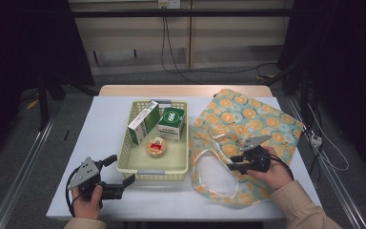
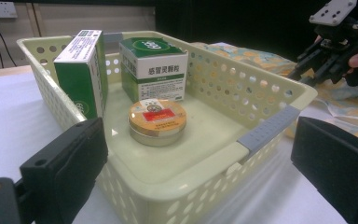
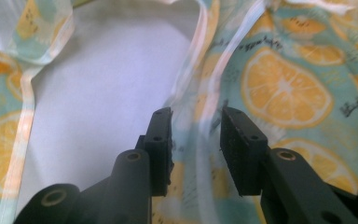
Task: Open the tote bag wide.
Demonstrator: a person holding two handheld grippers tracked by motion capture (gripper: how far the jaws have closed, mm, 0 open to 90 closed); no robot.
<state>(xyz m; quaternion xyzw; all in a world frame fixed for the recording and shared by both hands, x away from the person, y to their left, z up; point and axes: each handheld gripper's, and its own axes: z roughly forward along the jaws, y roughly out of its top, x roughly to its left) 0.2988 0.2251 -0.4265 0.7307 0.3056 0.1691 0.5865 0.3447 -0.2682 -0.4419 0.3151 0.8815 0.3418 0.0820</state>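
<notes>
The lemon-print bag (image 1: 248, 138) lies flat just right of the basket (image 1: 124, 157). The right gripper (image 1: 232, 163) sits on the bag near its opening — the cloth edge (image 3: 200, 107) runs between its fingers (image 3: 161, 140), which are parted, not pinching. The left gripper (image 1: 124, 179) waits released at the basket's near left corner

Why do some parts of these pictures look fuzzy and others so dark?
High view: the table is lit, the room around it dark. Left gripper view: the round tin is sharp, the near black jaws blurry. Right gripper view: the orange-print bag looks soft and smeared.
</notes>
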